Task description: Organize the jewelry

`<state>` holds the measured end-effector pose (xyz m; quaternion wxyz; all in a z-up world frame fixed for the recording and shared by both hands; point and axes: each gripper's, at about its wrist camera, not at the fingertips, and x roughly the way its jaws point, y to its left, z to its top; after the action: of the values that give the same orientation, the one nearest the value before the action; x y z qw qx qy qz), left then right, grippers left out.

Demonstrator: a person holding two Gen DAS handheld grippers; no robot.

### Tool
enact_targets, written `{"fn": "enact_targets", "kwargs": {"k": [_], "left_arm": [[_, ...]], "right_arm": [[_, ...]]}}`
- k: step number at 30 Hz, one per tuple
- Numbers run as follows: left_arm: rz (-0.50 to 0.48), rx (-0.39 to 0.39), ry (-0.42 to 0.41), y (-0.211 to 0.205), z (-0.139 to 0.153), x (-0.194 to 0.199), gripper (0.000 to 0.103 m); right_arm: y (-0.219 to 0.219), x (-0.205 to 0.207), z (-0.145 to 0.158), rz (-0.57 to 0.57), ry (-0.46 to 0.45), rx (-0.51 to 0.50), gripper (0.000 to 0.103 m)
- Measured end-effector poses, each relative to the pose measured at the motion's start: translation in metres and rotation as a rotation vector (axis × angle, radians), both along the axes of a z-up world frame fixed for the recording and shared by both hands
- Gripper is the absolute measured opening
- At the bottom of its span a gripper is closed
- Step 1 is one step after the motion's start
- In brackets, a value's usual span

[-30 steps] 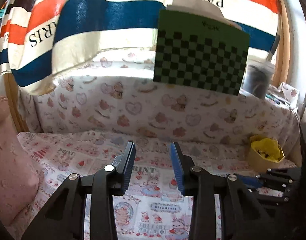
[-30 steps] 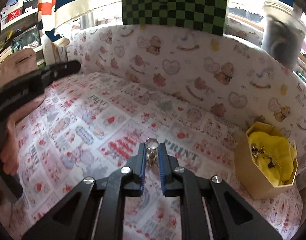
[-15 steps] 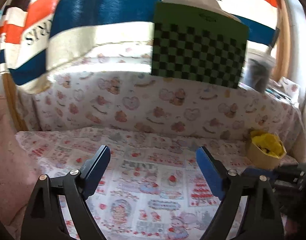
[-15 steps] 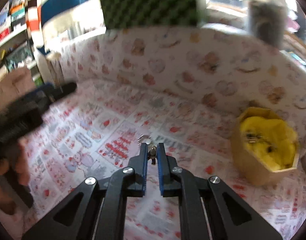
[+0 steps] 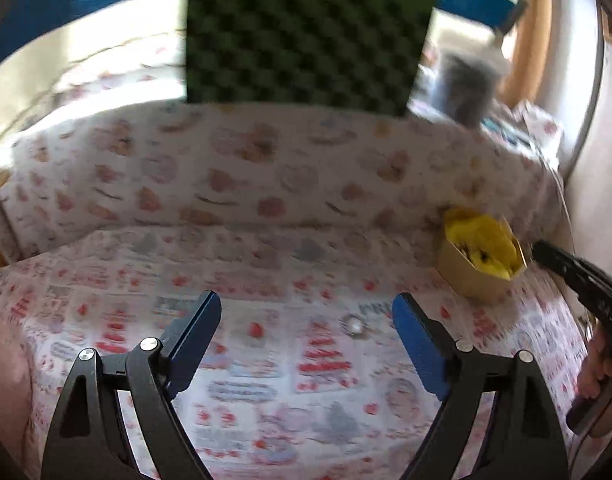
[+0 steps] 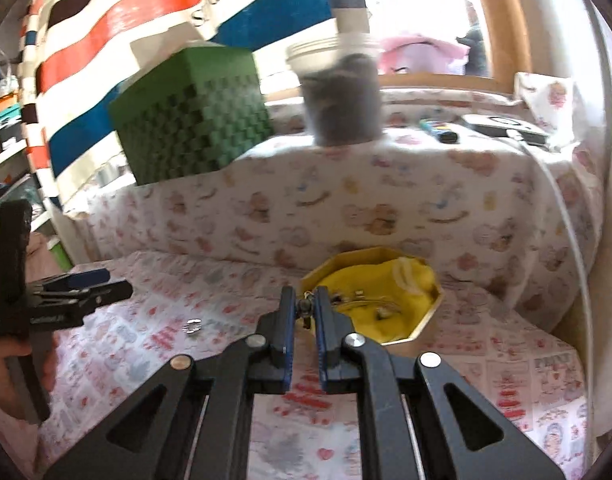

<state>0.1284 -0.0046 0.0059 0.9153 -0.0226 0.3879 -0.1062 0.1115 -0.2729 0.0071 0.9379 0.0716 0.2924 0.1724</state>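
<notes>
My right gripper (image 6: 305,307) is shut on a small dark metal jewelry piece (image 6: 305,309), held just in front of the near rim of the tan octagonal box (image 6: 424,322) lined with yellow cloth, which holds several small pieces. A silver ring (image 6: 193,326) lies on the printed cloth to the left; it also shows in the left wrist view (image 5: 354,325). My left gripper (image 5: 306,324) is open wide and empty above the cloth, the ring between its fingertips and a little beyond. The box (image 5: 472,276) sits at the right there.
A padded wall in bear-print fabric (image 6: 346,208) rises behind the cloth-covered surface. On its ledge stand a green checkered box (image 6: 193,116) and a grey tub (image 6: 340,100). A striped towel (image 6: 105,32) hangs behind. The right gripper's body (image 5: 578,280) shows at right.
My right gripper swung right with the jewelry piece toward the yellow-lined box. My left gripper opened wide from half-shut and moved right and closer to the ring on the cloth.
</notes>
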Motion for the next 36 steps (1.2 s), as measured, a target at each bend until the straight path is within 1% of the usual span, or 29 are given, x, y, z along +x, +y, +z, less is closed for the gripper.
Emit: {"fn": "enact_targets", "kwargs": {"k": [1, 2, 3, 4, 6, 7, 11, 16, 17, 19, 20, 23, 24, 25, 26, 28, 29, 32, 33, 34, 36], "left_arm": [[-0.026, 0.001, 0.031, -0.008, -0.002, 0.004, 0.075], [-0.049, 0.007, 0.067, -0.016, -0.005, 0.008, 0.071], [-0.064, 0.020, 0.101, -0.024, -0.008, 0.012, 0.063], [-0.075, 0.035, 0.129, -0.031, -0.011, 0.015, 0.052], [-0.096, 0.068, 0.168, -0.043, -0.016, 0.019, 0.039], [-0.102, 0.084, 0.183, -0.049, -0.018, 0.020, 0.038], [-0.102, 0.127, 0.200, -0.064, -0.023, 0.022, 0.038], [-0.079, 0.212, 0.241, -0.076, -0.036, 0.036, 0.038], [-0.075, 0.211, 0.255, -0.077, -0.039, 0.039, 0.038], [-0.086, 0.165, 0.287, -0.076, -0.045, 0.045, 0.039], [-0.085, 0.167, 0.294, -0.077, -0.048, 0.047, 0.039], [-0.070, 0.214, 0.277, -0.077, -0.051, 0.050, 0.037], [-0.069, 0.214, 0.283, -0.077, -0.052, 0.051, 0.036], [-0.070, 0.202, 0.296, -0.075, -0.053, 0.052, 0.033], [-0.068, 0.194, 0.297, -0.074, -0.053, 0.052, 0.033], [-0.065, 0.205, 0.295, -0.074, -0.054, 0.053, 0.019], [-0.067, 0.207, 0.296, -0.075, -0.053, 0.053, 0.019], [-0.084, 0.171, 0.301, -0.067, -0.050, 0.045, 0.016], [-0.085, 0.165, 0.299, -0.066, -0.047, 0.040, 0.012], [-0.085, 0.167, 0.292, -0.067, -0.044, 0.037, 0.000], [-0.086, 0.160, 0.267, -0.069, -0.034, 0.030, 0.000]], "right_arm": [[-0.003, 0.001, -0.001, -0.008, 0.013, 0.015, 0.008], [-0.008, 0.001, -0.001, -0.016, 0.016, 0.023, 0.008], [-0.010, 0.001, -0.001, -0.028, 0.017, 0.020, 0.008], [-0.012, 0.001, 0.000, -0.040, 0.015, 0.011, 0.008], [-0.014, 0.000, 0.000, -0.051, 0.012, 0.006, 0.008], [-0.014, 0.000, 0.000, -0.052, 0.012, 0.010, 0.008], [-0.017, -0.001, 0.001, -0.062, 0.015, 0.021, 0.008], [-0.022, -0.001, 0.001, -0.088, 0.014, 0.016, 0.008], [-0.022, -0.001, 0.001, -0.091, 0.014, 0.019, 0.008], [-0.024, -0.001, 0.002, -0.095, 0.013, 0.023, 0.008], [-0.024, -0.002, 0.002, -0.097, 0.010, 0.023, 0.008], [-0.025, -0.003, 0.004, -0.100, 0.004, 0.029, 0.008], [-0.025, -0.004, 0.005, -0.099, 0.003, 0.031, 0.008], [-0.025, -0.004, 0.006, -0.099, 0.002, 0.031, 0.008], [-0.025, -0.004, 0.006, -0.099, 0.000, 0.031, 0.008], [-0.026, -0.005, 0.008, -0.103, -0.006, 0.030, 0.008], [-0.027, -0.005, 0.008, -0.108, -0.007, 0.029, 0.008], [-0.032, -0.003, 0.008, -0.126, -0.003, 0.043, 0.008], [-0.034, -0.003, 0.007, -0.129, 0.000, 0.052, 0.008], [-0.036, -0.003, 0.007, -0.131, 0.000, 0.064, 0.008], [-0.041, -0.003, 0.008, -0.129, -0.006, 0.093, 0.008]]}}
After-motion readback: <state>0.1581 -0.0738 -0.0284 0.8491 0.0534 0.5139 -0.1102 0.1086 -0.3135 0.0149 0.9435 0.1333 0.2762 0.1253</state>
